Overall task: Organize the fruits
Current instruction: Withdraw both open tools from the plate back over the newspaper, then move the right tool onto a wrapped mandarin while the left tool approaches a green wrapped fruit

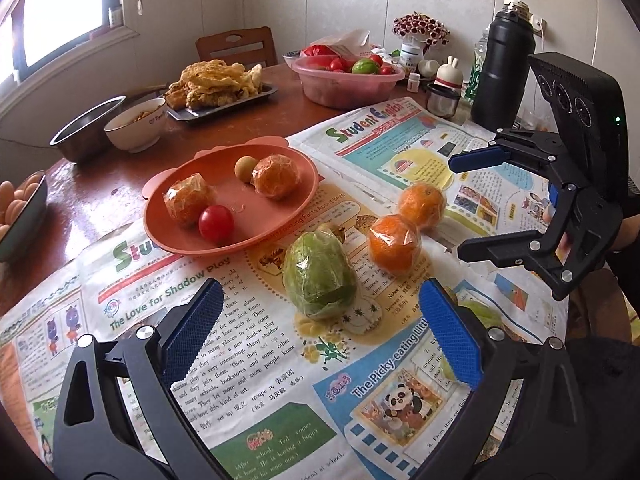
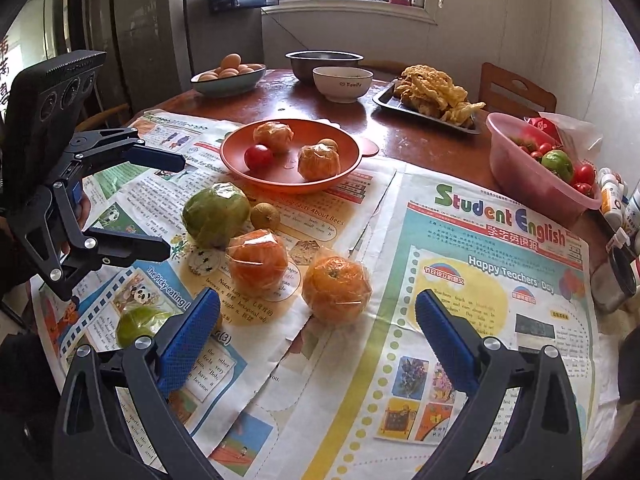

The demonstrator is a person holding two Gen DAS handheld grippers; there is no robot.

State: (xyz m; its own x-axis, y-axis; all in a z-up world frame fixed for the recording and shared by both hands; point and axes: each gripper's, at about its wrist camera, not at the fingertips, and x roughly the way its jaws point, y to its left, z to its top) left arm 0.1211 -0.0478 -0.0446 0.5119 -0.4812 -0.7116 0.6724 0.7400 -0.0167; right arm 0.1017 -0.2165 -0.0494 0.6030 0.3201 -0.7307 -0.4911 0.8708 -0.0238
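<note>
An orange-pink plate (image 1: 176, 240) (image 2: 240, 160) holds two wrapped oranges (image 1: 275, 176) (image 2: 319, 162), a cherry tomato (image 1: 216, 223) (image 2: 258, 156) and a small brown fruit (image 1: 245, 167). On the newspaper lie a wrapped green fruit (image 1: 319, 276) (image 2: 216, 214), two wrapped oranges (image 1: 394, 249) (image 2: 336, 286), a small brown fruit (image 2: 265, 215) and another green fruit (image 2: 138, 326). My left gripper (image 1: 320, 324) (image 2: 172, 206) is open, just short of the green fruit. My right gripper (image 2: 318, 332) (image 1: 456, 206) is open, near the closest orange.
Newspaper (image 1: 248, 380) covers the near part of the round wooden table (image 1: 96, 184). Behind stand a pink basin of tomatoes (image 1: 348, 76), a tray of fried food (image 1: 220, 84), a white bowl (image 1: 136, 124), a steel bowl (image 1: 90, 128), eggs (image 2: 228, 74) and a black flask (image 1: 502, 64).
</note>
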